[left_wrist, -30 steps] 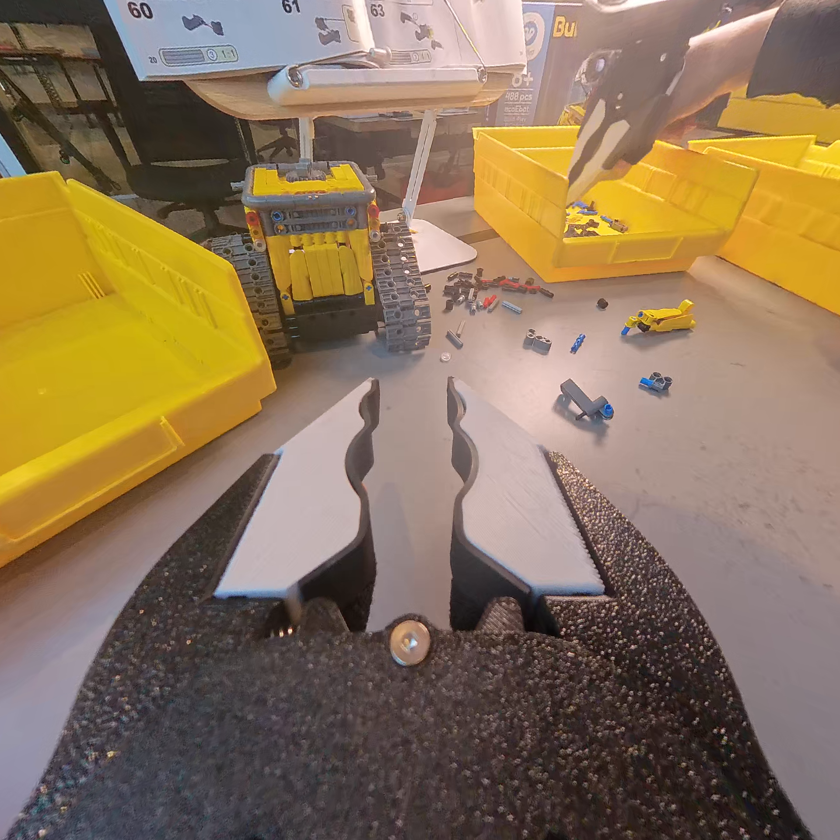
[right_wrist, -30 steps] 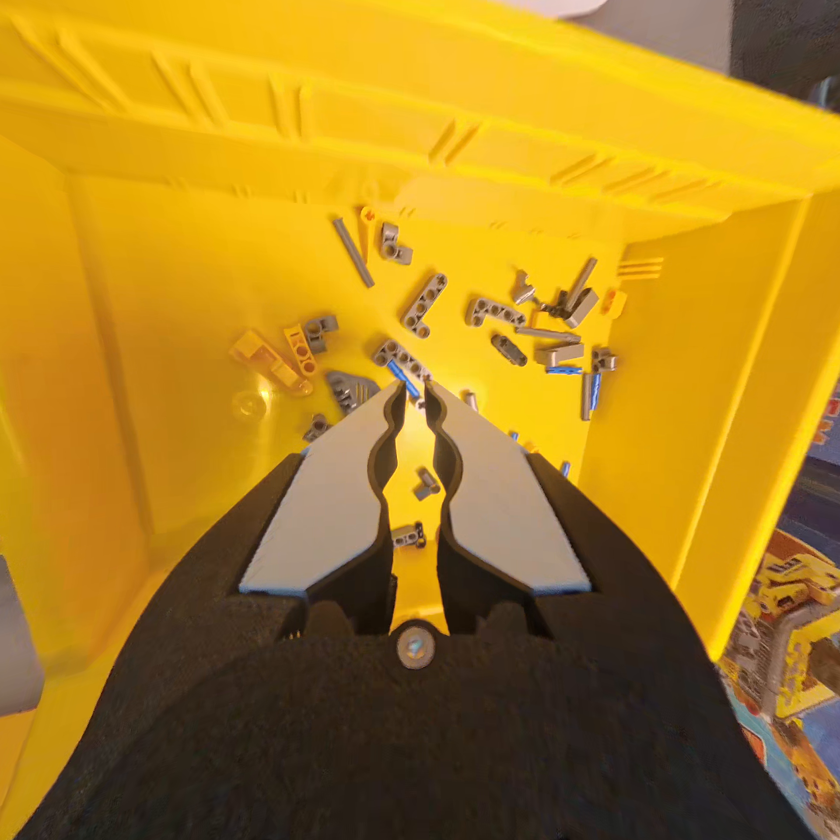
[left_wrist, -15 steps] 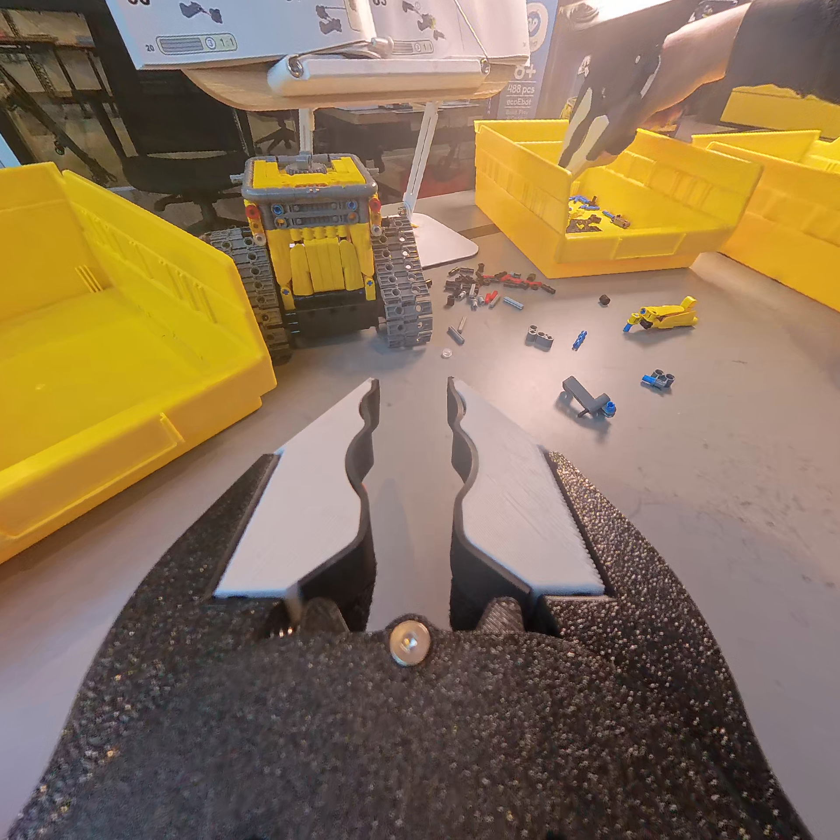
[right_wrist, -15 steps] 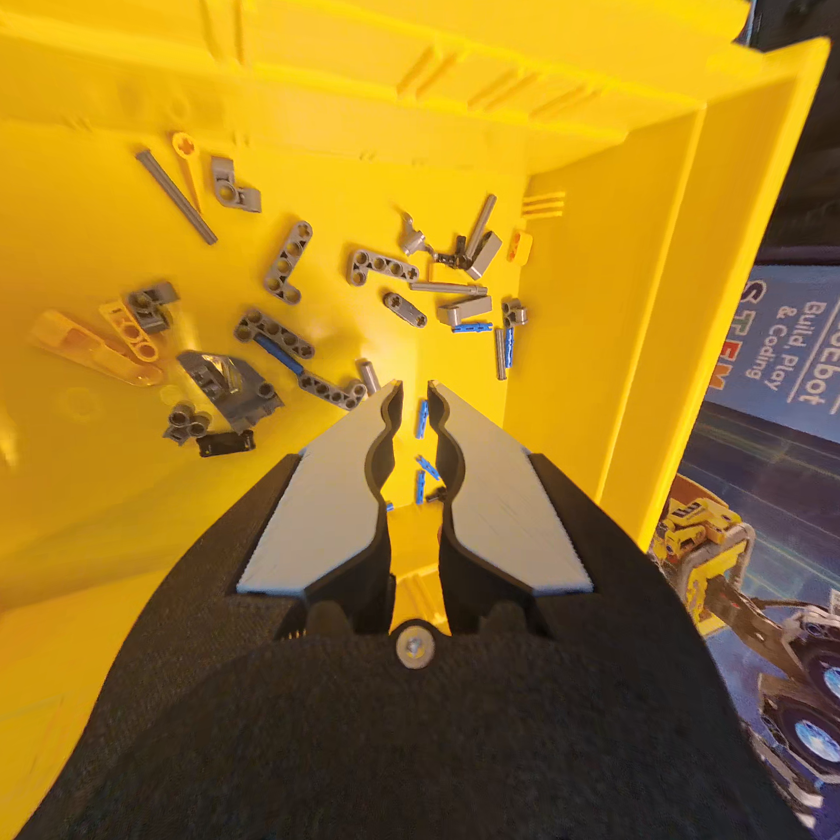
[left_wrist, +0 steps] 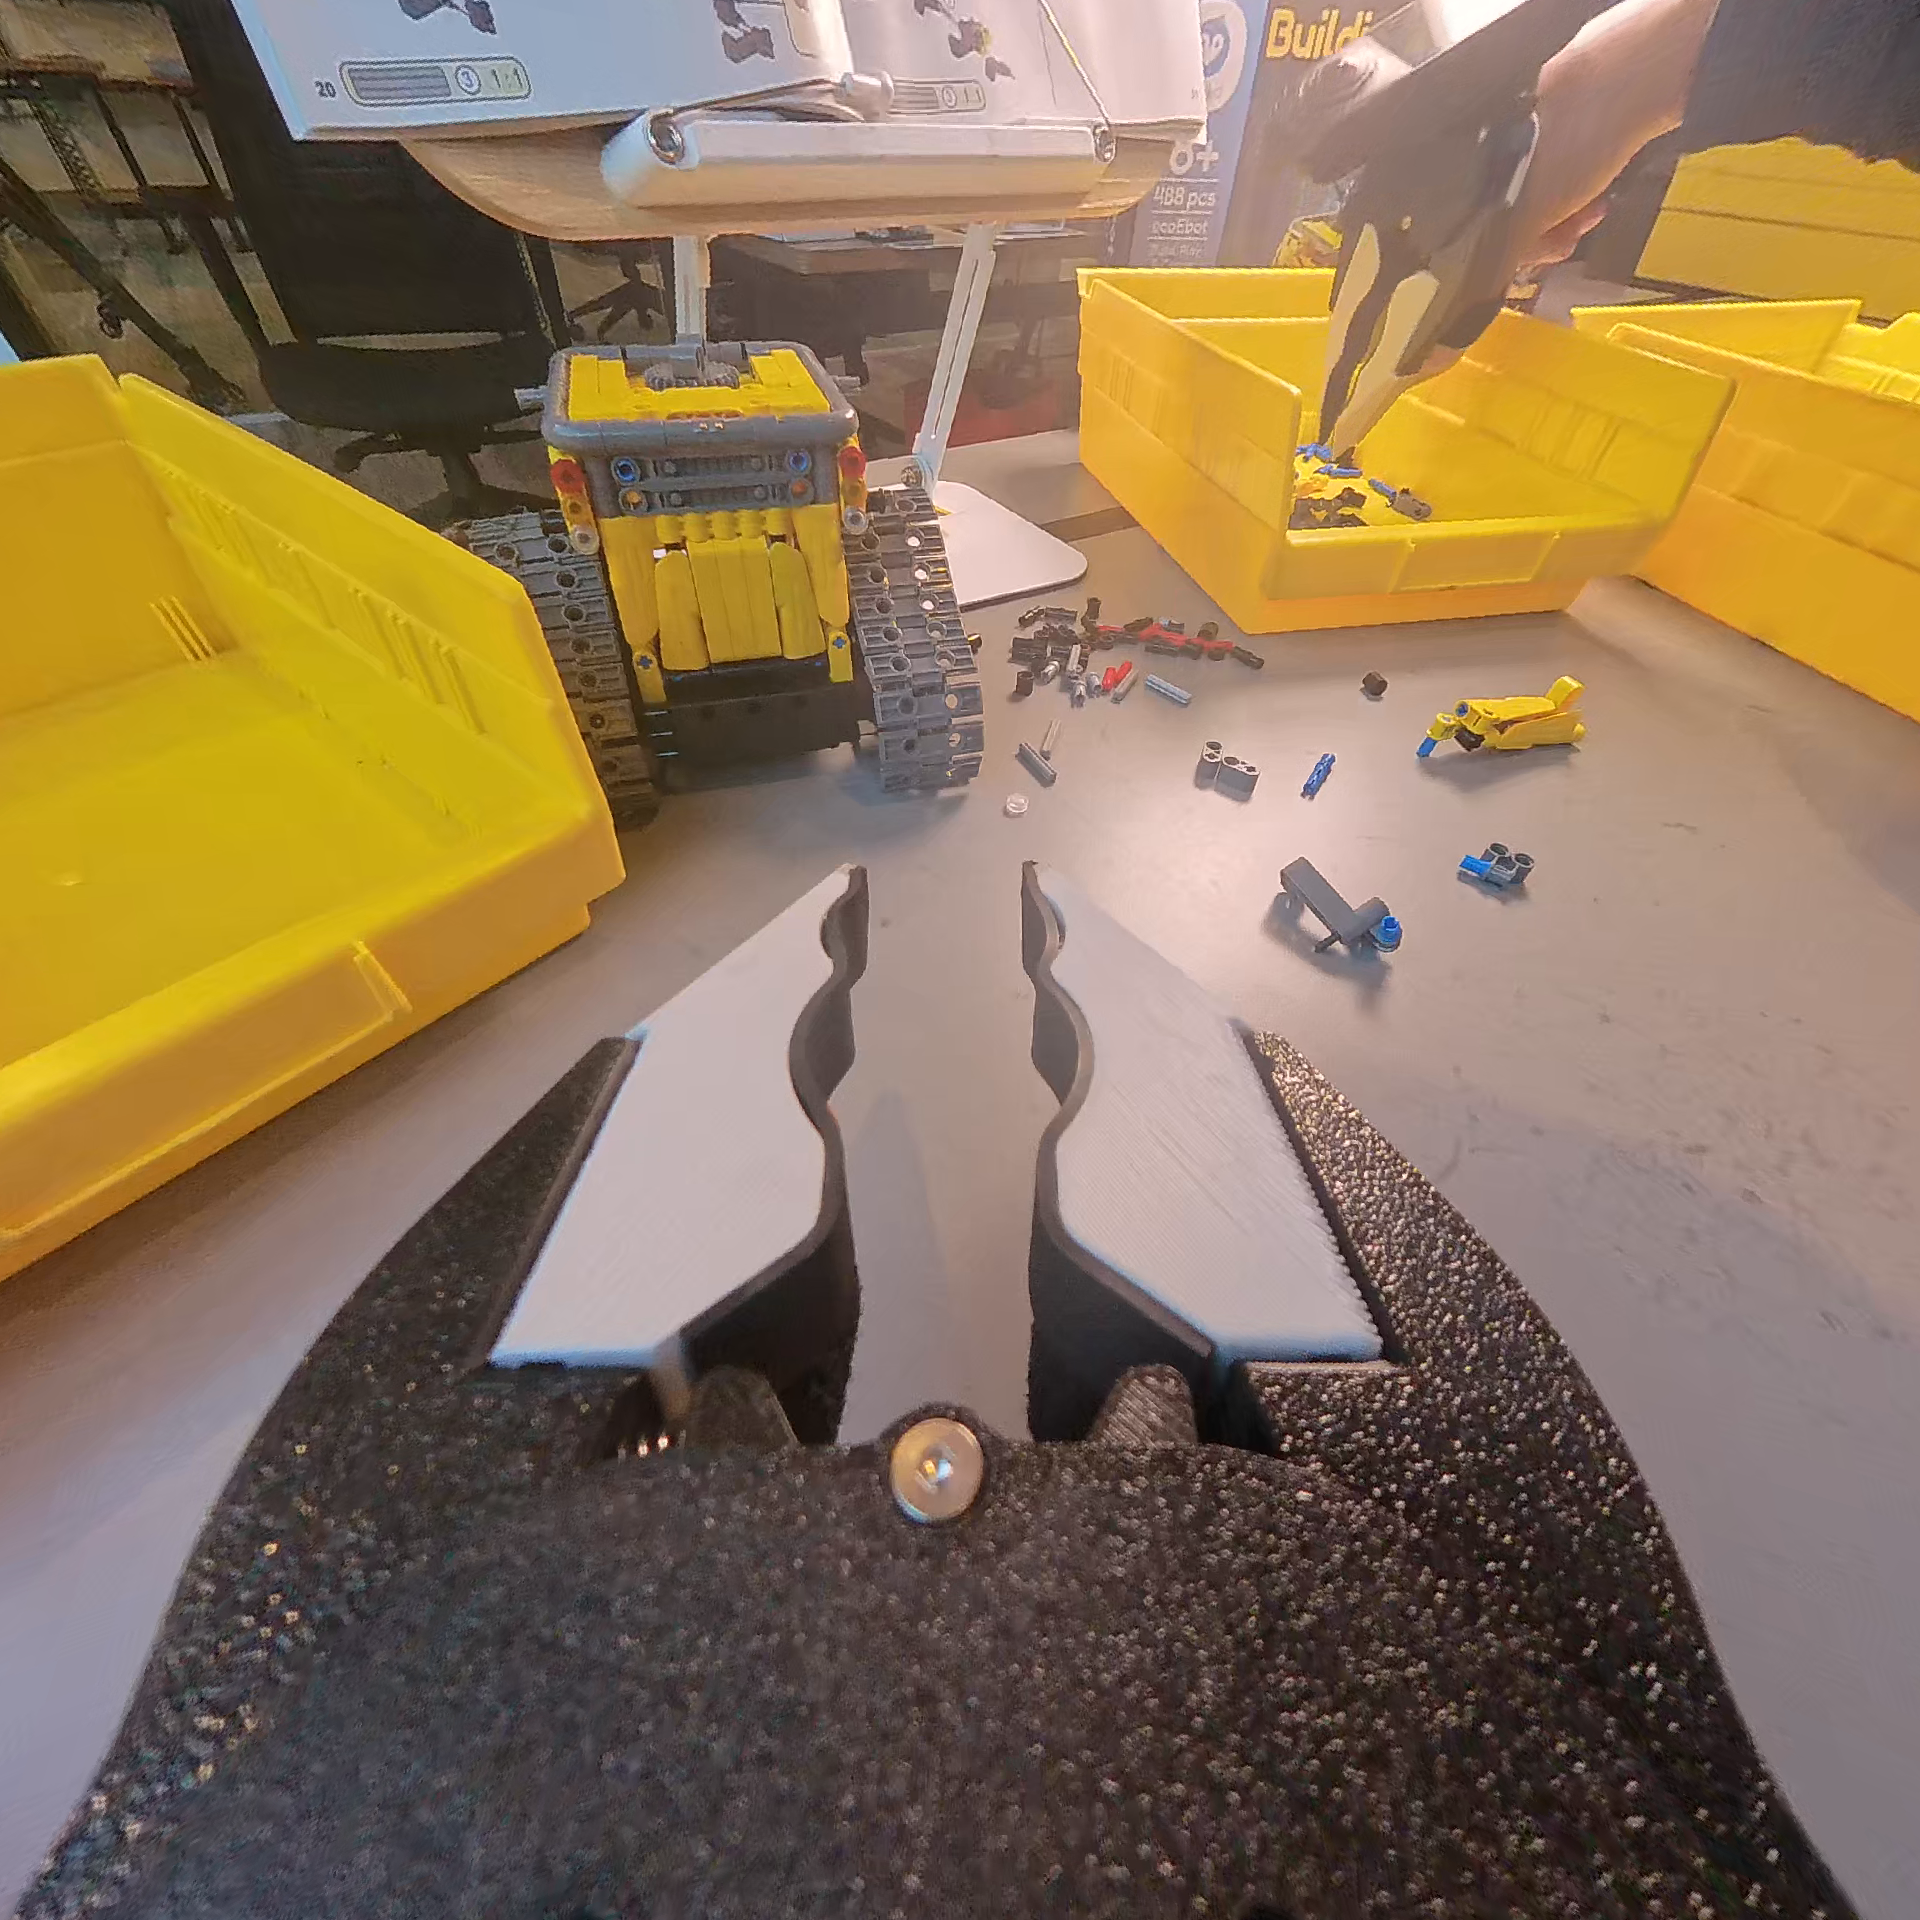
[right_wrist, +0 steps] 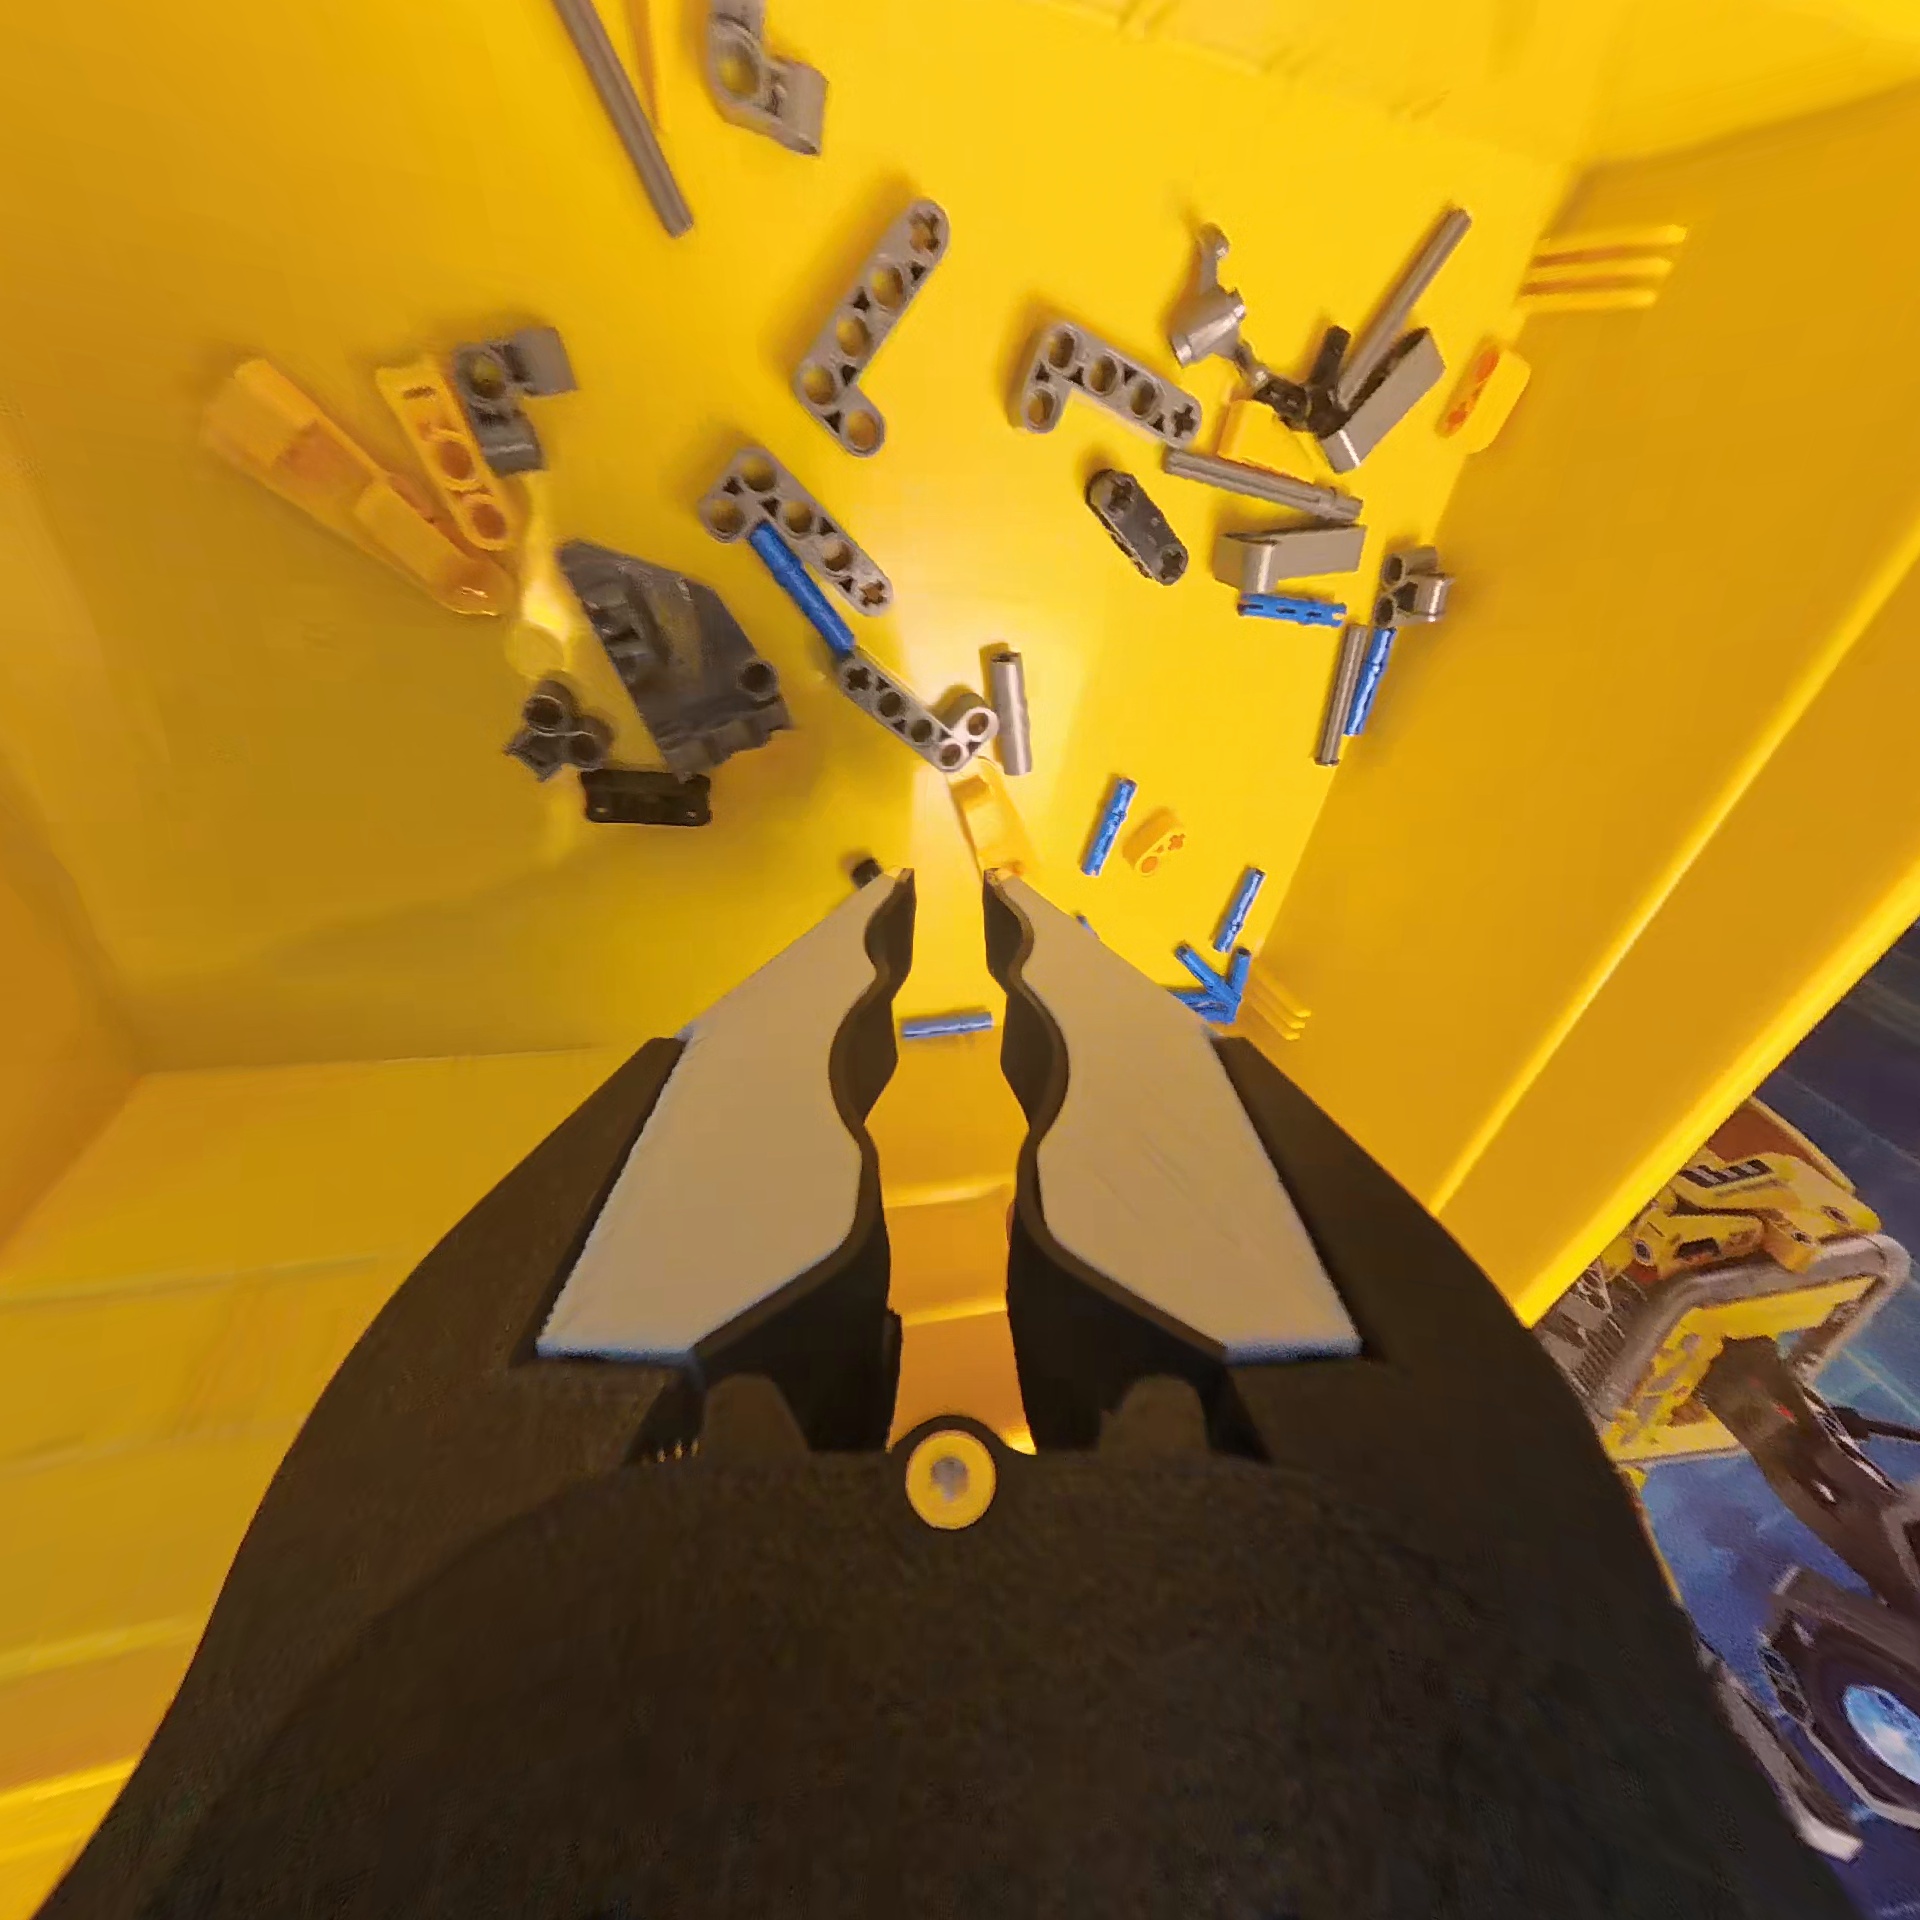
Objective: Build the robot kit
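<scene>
Right gripper [right_wrist: 949,883] inside yellow bin [right_wrist: 1558,675], pointing down at its floor; fingers slightly spread, holding nothing. Short blue pin [right_wrist: 943,1024] lies crosswise in gap between fingers, behind tips, long axis left-right. Small yellow piece [right_wrist: 987,821] just ahead of right tip; grey beams [right_wrist: 873,322] farther ahead.

Left gripper [left_wrist: 940,888] low over grey bench [left_wrist: 1558,1143], fingers spread, empty. Tracked yellow toy vehicle [left_wrist: 717,592] ahead-left; loose small parts [left_wrist: 1122,655] ahead-right; empty yellow bin [left_wrist: 260,831] at left. Right gripper nearer bin parts.

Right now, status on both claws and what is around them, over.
Left claw open, empty, above grey table. Right claw open, empty, inside yellow plastic bin, near small blue pin. Loose pieces crowd it.
</scene>
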Demonstrator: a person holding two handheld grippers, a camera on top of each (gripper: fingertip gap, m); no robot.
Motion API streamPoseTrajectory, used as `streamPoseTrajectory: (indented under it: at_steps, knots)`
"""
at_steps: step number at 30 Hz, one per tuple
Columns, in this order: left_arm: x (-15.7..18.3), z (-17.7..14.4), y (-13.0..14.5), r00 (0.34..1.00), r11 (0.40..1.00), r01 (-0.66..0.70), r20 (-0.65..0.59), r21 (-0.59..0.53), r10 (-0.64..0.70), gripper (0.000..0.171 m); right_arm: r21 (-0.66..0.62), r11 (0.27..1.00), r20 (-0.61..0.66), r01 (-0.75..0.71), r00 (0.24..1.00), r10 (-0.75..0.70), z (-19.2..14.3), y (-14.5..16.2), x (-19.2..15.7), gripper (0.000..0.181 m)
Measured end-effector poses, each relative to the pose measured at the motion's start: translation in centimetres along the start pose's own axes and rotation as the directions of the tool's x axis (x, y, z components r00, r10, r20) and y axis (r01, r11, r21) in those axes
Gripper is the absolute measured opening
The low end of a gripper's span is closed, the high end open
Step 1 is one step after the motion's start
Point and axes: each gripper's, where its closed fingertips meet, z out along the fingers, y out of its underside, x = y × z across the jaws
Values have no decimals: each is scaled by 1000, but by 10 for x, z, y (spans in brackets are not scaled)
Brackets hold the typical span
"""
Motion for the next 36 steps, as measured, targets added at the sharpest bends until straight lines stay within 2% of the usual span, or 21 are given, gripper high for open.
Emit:
streamPoseTrajectory:
  at_steps: [3, 5, 9, 11, 13, 16, 20, 24, 27, 28, 29, 31, 34, 36]
  knots:
    - [0, 0, 0, 1000, 1000, -2, -2, -1, 2, 29, 123, 992, 15, 26, 999, -28, -22, -22, -23, 15]
    - [0, 0, 1, 1000, 1000, -4, -3, -1, 4, 29, 268, 963, 27, 30, 999, -39, -48, -46, -46, 16]
    - [2, 1, 2, 1000, 1000, -9, -8, -11, 9, 29, 547, 837, 58, 31, 996, -74, -109, -97, -116, 18]
    - [4, 1, 3, 1000, 1000, -23, -13, -16, 22, 29, 620, 785, 81, 12, 994, -79, -129, -117, -161, 18]
    - [7, 1, 3, 999, 999, -44, -18, -20, 43, 29, 658, 753, 90, -7, 994, -69, -133, -133, -202, 18]
    - [13, 1, 5, 996, 996, -82, -27, -28, 82, 30, 682, 724, 121, -106, 992, 32, -114, -158, -238, 18]
    - [20, 3, 8, 991, 991, -130, -37, -43, 129, 30, 656, 721, 144, -225, 974, 173, -76, -191, -244, 20]
    - [31, -1, 8, 986, 986, -162, -53, -36, 160, 29, 594, 736, 203, -324, 946, 252, -55, -209, -241, 20]
    - [41, -4, 8, 981, 983, -183, -76, -26, 181, 29, 567, 756, 190, -328, 945, 267, -47, -216, -238, 24]
    - [45, -4, 8, 978, 981, -191, -88, -25, 188, 29, 559, 763, 201, -326, 945, 256, -47, -218, -241, 20]
    - [48, -3, 9, 975, 979, -200, -99, -26, 197, 29, 549, 776, 186, -310, 951, 249, -44, -218, -241, 8]
    - [55, -2, 10, 971, 977, -212, -123, -26, 207, 29, 562, 787, 147, -254, 967, 207, -47, -217, -243, 7]
    - [69, -2, 9, 961, 977, -215, -185, -18, 208, 29, 733, 675, 60, -91, 996, 69, -85, -225, -259, 8]
    - [81, 1, 4, 945, 972, -237, -235, -6, 229, 27, 806, 592, -16, -6, 999, 32, -107, -225, -270, 7]
